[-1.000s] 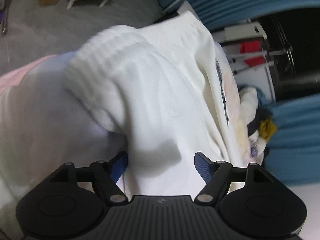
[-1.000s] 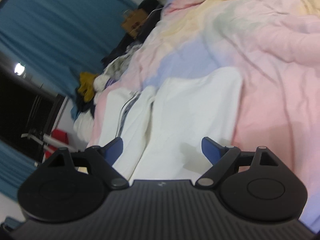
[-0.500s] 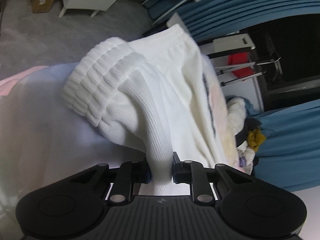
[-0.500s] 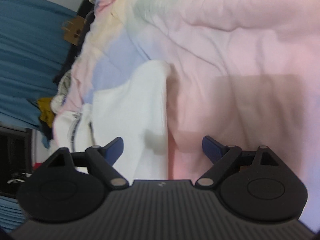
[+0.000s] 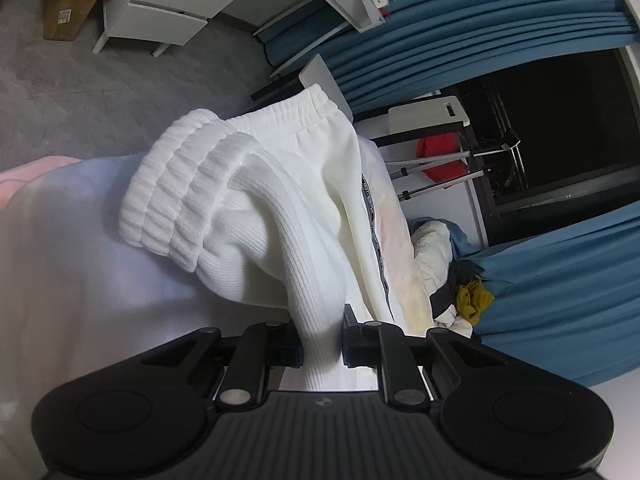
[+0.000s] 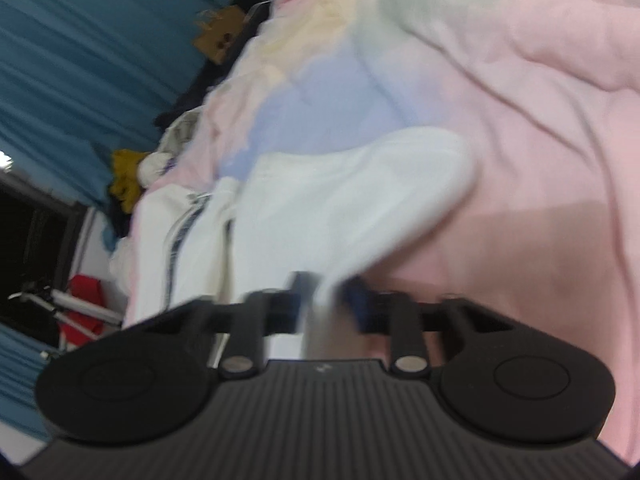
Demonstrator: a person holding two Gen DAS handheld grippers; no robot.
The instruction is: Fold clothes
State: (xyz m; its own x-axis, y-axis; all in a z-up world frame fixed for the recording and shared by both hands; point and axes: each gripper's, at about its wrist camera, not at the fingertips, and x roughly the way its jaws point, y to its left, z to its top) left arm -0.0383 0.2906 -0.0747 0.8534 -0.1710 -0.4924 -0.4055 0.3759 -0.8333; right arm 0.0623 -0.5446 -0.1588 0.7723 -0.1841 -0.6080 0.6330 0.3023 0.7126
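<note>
The left gripper point(image 5: 322, 340), at the bottom centre of its frame, is clamped on a bunched fold of the white trousers point(image 5: 288, 216); the two pads press the ribbed cloth from either side with only that fold between them. From the pinch the cloth rises toward the upper left, where three ribbed cuffs point(image 5: 180, 204) lie stacked and turned over. The elastic waistband point(image 5: 296, 110) sits above them, near the top centre. A dark striped tape point(image 5: 374, 232) runs along the side seam from the middle right down toward the gripper, so in this view the long axis runs from the lower centre up toward the top.

The right gripper point(image 6: 326, 300), low in the centre of its blurred frame, has its jaws closing, with a narrow strip of the trousers point(image 6: 320, 208) drawn between them. The blur hides just how the pads meet the cloth, though they look pressed on it. From there the garment spreads up and to the right to a rounded end point(image 6: 448, 160) at mid frame, and leftward along its striped seam point(image 6: 176, 248).

The trousers lie on a pastel bedspread point(image 6: 520, 100), pink at the right and lilac at the centre. Blue curtains point(image 5: 500, 8) hang at the upper right of the left view, with a heap of clothes point(image 5: 460, 280) at the right edge.
</note>
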